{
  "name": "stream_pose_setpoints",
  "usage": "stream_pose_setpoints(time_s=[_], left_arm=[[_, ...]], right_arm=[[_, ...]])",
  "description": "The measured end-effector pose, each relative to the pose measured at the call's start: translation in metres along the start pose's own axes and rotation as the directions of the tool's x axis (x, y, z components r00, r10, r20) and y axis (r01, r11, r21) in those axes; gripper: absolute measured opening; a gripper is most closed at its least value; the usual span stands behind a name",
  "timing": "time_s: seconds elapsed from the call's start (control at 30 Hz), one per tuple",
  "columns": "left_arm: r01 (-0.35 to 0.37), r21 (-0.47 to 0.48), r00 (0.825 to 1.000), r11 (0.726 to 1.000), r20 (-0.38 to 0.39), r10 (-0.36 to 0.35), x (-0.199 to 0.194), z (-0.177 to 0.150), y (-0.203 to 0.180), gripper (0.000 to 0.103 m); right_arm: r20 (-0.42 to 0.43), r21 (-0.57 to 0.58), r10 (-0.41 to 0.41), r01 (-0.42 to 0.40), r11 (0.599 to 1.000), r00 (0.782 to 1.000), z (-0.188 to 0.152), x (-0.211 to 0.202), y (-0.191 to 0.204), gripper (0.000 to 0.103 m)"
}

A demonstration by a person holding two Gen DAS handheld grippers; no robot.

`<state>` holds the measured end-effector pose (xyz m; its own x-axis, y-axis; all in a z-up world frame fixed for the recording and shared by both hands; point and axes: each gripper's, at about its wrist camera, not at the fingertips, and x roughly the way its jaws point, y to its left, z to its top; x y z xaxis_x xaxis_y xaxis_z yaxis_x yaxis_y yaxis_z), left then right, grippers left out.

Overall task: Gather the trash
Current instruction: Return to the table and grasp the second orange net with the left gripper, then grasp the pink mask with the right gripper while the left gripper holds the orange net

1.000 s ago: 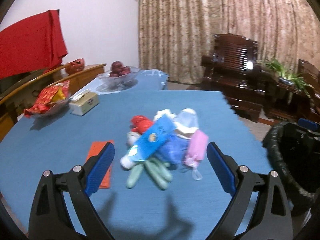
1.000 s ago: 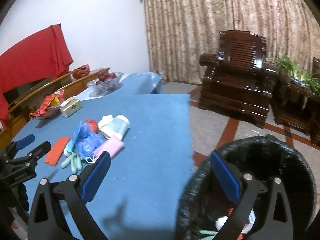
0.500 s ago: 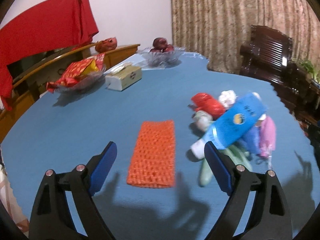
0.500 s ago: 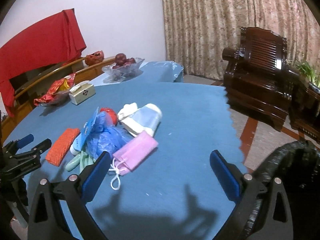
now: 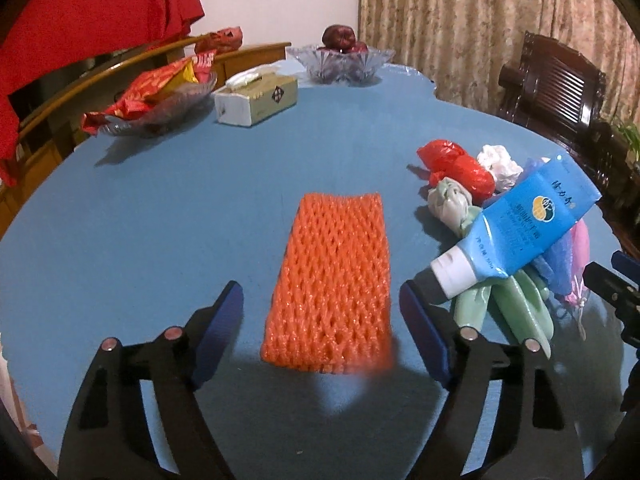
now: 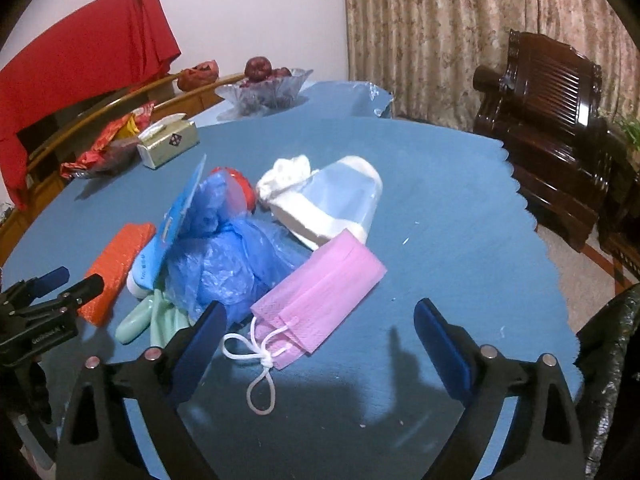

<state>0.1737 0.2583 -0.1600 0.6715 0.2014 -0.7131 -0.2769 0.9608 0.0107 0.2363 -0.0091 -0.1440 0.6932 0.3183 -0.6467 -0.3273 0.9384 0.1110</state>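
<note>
Two claws apart, jaws just narrowing, nothing gripped: left claw [image 5: 320, 312] straddling orange foam net [image 5: 332, 280], mid-counter [image 5: 160, 208]; light, squashy, pinch across width. Right claw [image 6: 320, 328] over pink mask [image 6: 320, 300]; limp, featherlight, pinch folded body.

Pale wall [image 6: 256, 8], patterned beige curtain [image 6: 432, 28], dark carved wooden armchair [image 6: 552, 120], red cloth [image 6: 80, 60] over a wooden rail.
</note>
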Motion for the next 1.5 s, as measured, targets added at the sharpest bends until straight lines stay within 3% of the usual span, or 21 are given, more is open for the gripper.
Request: stream_pose_setpoints(time_s=[0.23, 0.43, 0.5, 0.53, 0.6, 0.67, 1.13, 1.4, 1.5], left_arm=[[0.019, 0.023, 0.998, 1.000, -0.052, -0.018, 0.010, -0.002, -0.006, 0.065], [0.030, 0.019, 0.997, 0.999, -0.070, -0.028, 0.013, -0.003, -0.007, 0.055], [0.034, 0.015, 0.997, 0.999, -0.076, -0.033, 0.013, -0.004, -0.007, 0.046], [0.034, 0.012, 0.996, 0.999, -0.080, -0.033, 0.014, -0.004, -0.007, 0.044], [0.036, 0.007, 0.996, 0.999, -0.086, -0.035, 0.015, -0.004, -0.007, 0.029], [0.045, 0.006, 0.995, 0.999, -0.086, -0.044, 0.015, -0.004, -0.007, 0.023], [0.047, 0.032, 0.999, 0.998, 0.010, -0.047, -0.026, 0.000, -0.025, 0.020], [0.106, 0.065, 0.992, 0.992, 0.054, -0.110, -0.058, 0.010, -0.051, 0.021], [0.124, 0.079, 0.990, 0.989, 0.060, -0.129, -0.063, 0.010, -0.061, 0.021]], right_arm=[[-0.047, 0.008, 0.029, -0.029, 1.000, 0.998, -0.001, 0.008, -0.003, 0.077], [-0.073, 0.004, 0.076, -0.076, 0.997, 0.994, -0.004, 0.009, -0.003, 0.043], [-0.076, -0.001, 0.082, -0.083, 0.997, 0.994, -0.006, 0.007, -0.003, 0.029], [-0.077, -0.002, 0.084, -0.085, 0.996, 0.993, -0.007, 0.006, -0.004, 0.026], [-0.078, -0.004, 0.092, -0.092, 0.996, 0.993, -0.009, 0.003, -0.005, 0.016], [-0.071, -0.014, 0.091, -0.092, 0.996, 0.993, -0.010, -0.002, -0.005, 0.011], [0.003, -0.013, 0.101, -0.101, 0.995, 0.995, -0.002, -0.043, -0.019, 0.008], [0.042, -0.012, 0.101, -0.100, 0.995, 0.994, 0.002, -0.065, -0.027, 0.005], [0.021, -0.011, 0.100, -0.100, 0.995, 0.995, 0.002, -0.059, -0.029, 0.006]])
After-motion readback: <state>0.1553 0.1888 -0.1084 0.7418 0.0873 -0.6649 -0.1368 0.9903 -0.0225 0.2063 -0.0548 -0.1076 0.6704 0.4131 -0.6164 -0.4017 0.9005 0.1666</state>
